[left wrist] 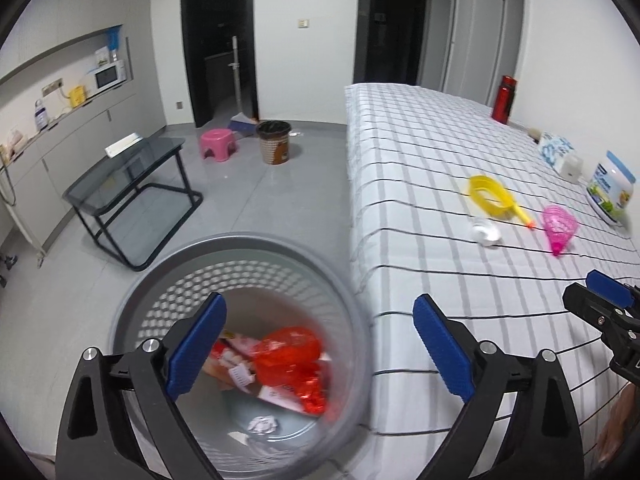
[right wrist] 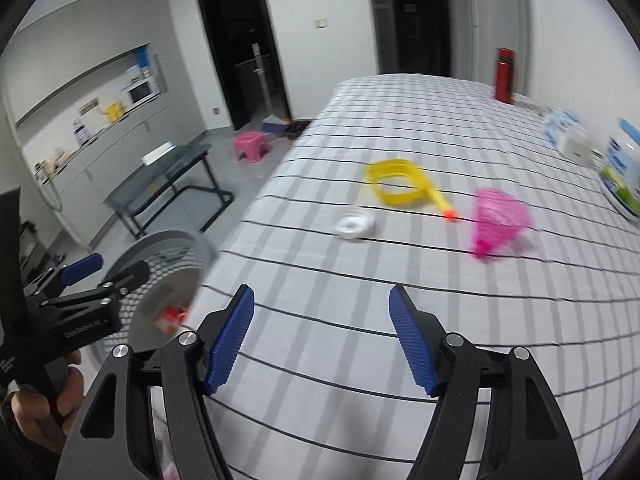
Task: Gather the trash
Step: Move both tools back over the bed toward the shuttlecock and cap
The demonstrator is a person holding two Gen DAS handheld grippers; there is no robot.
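A grey perforated trash bin [left wrist: 240, 320] stands on the floor beside the bed; it also shows in the right wrist view [right wrist: 172, 256]. Inside lie a red plastic wrapper [left wrist: 294, 364], packets and a crumpled white paper [left wrist: 262, 424]. My left gripper [left wrist: 320, 348] is open and empty above the bin's rim. My right gripper [right wrist: 322, 336] is open and empty over the bed edge. On the bed lie a small white crumpled piece [right wrist: 354, 224] [left wrist: 486, 232], a yellow scoop [right wrist: 400, 184] [left wrist: 494, 198] and a pink mesh scoop [right wrist: 498, 220] [left wrist: 558, 226].
The checked bed [right wrist: 400, 300] also holds a large white tub [left wrist: 610, 188], a tissue pack [left wrist: 554, 148] and a red flask [left wrist: 504, 98]. On the floor stand a glass side table [left wrist: 132, 184], a pink stool [left wrist: 218, 142] and a brown wicker bin [left wrist: 274, 142].
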